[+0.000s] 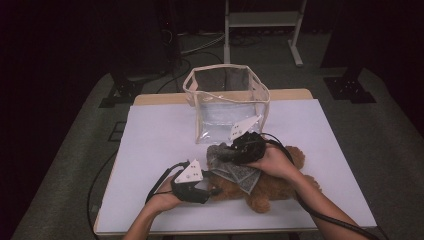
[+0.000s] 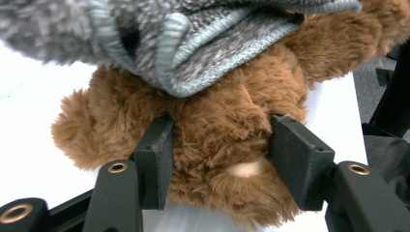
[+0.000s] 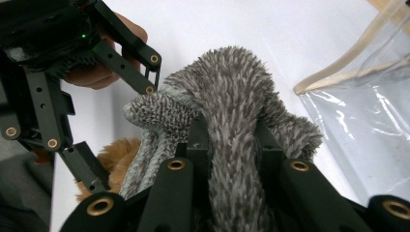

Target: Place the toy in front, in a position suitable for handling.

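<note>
A brown teddy bear [image 1: 280, 187] lies on its side on the white table top [image 1: 160, 135], wearing a grey knitted garment [image 1: 235, 172] partly pulled off. My left gripper [image 1: 214, 191] comes in from the left. In the left gripper view its jaws [image 2: 220, 159] stand on either side of a furry part of the bear [image 2: 217, 130], pads against the fur, with the garment [image 2: 193, 43] hanging just above. My right gripper [image 1: 227, 152] is over the bear's left end. In the right gripper view it [image 3: 234, 140] is shut on a fold of the garment [image 3: 232, 96].
A clear plastic bag with cream trim [image 1: 227, 100] stands open-topped just behind the bear, and its wall [image 3: 367, 111] is close to the right gripper. Dark floor, cables and a white stand lie beyond the far edge.
</note>
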Tool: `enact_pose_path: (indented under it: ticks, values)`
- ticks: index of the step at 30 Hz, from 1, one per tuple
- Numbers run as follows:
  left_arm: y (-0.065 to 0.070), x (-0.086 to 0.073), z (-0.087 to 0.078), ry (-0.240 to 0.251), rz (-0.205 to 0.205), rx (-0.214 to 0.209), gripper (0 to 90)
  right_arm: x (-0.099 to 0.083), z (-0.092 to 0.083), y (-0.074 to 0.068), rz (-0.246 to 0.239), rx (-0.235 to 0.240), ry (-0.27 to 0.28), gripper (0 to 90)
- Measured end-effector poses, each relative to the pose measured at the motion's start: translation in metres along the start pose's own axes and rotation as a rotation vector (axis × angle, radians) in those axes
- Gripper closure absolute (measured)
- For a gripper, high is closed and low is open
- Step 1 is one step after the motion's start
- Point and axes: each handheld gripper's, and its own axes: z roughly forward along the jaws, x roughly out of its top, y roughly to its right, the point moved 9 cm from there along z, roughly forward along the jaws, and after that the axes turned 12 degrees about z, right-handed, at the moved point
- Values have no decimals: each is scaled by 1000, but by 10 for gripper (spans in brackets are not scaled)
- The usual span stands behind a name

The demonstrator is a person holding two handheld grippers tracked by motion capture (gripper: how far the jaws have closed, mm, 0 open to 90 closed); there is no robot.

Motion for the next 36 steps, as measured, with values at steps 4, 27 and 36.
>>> enact_pose_path:
  ticks: [4, 27, 36]
  values:
    - [-7, 4, -1, 5, -19, 51, 310, -8, -5, -7, 29, 48, 2, 742]
    - [13, 9, 0, -9, 69, -34, 362, -31, -28, 12, 139, 28, -11, 743]
    - [18, 16, 3, 9, 83, -60, 387, -20, -16, -4, 105, 96, -18, 743]
